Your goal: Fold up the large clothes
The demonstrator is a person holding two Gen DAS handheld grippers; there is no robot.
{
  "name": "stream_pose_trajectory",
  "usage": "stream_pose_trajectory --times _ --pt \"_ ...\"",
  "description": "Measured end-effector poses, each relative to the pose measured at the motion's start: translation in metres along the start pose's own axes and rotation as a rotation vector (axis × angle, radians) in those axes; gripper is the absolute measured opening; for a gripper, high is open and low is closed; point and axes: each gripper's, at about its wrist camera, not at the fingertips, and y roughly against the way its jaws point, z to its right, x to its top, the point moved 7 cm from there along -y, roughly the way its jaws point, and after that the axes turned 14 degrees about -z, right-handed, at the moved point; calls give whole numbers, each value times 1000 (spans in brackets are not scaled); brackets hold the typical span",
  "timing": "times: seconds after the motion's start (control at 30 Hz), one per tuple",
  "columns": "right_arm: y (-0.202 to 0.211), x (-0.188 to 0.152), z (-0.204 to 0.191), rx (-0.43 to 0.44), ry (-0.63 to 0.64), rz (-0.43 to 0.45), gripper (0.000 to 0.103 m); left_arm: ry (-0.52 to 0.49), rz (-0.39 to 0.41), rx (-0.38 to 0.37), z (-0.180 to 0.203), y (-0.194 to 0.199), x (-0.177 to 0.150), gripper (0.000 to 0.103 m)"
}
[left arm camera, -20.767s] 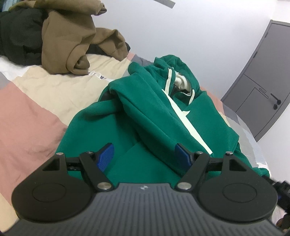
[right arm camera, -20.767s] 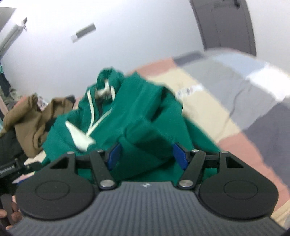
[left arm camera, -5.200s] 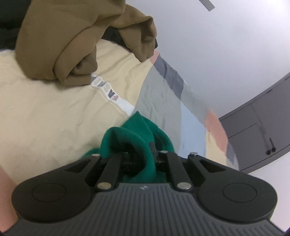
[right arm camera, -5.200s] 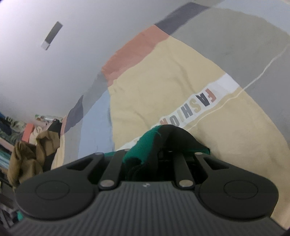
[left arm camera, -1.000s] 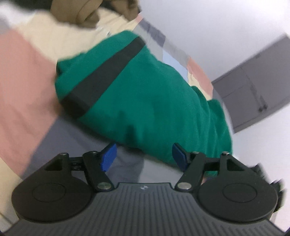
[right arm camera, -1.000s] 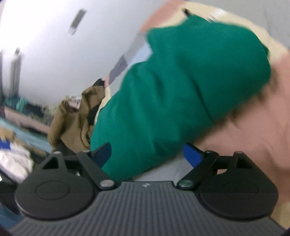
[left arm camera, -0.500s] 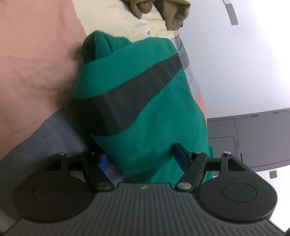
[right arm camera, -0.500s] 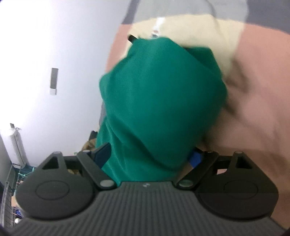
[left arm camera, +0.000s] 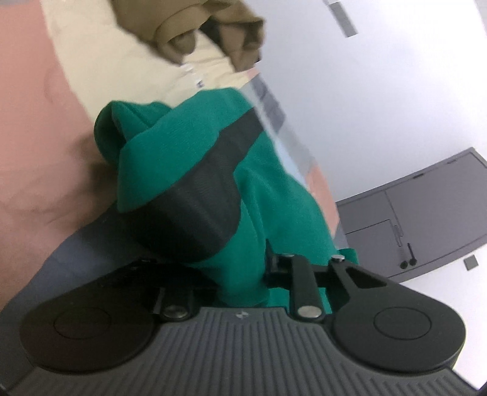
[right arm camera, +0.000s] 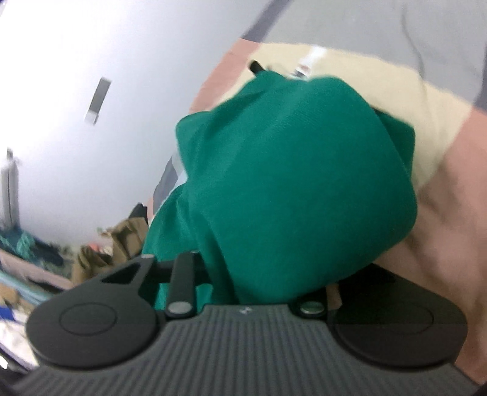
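The green hoodie (left arm camera: 188,146) lies folded into a thick bundle on the patchwork bedspread (left arm camera: 27,146); a dark band crosses its near end. My left gripper (left arm camera: 240,280) is shut on the bundle's near edge, and the cloth hides its fingertips. In the right wrist view the same hoodie (right arm camera: 298,189) fills the middle as a rounded green mass. My right gripper (right arm camera: 249,289) is shut on its near edge, with the fingertips buried in the fabric.
A brown garment (left arm camera: 194,27) lies heaped on the bed beyond the hoodie and shows small in the right wrist view (right arm camera: 121,240). A grey door (left arm camera: 426,219) stands in the white wall at the right. Clutter lies at the far left (right arm camera: 18,243).
Both grippers were open around the folded hoodie's near edge half a second ago; both have closed on it. The views have tilted a little and moved closer to the cloth.
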Motion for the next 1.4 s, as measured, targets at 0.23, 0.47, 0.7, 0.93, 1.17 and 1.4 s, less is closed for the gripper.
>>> stream_pose_trajectory --times 0.23,0.47,0.7,0.93,1.17,1.4 --pt "35 -9 -4 -12 75 12 31 -45 23 -18 24 38 -13 23" --pt "80 -35 -13 -10 89 -8 31 -120 9 8 35 95 -60 23" --pt "125 -78 -1 12 88 -2 31 -118 6 20 27 131 -100 24" --pt "134 -83 4 36 67 -6 47 -138 -1 50 30 131 -106 32" --pt "146 -80 -12 153 130 27 60 -118 26 -64 39 140 -100 58" --pt "147 -67 -43 116 312 128 60 -203 71 -80 59 133 -81 62"
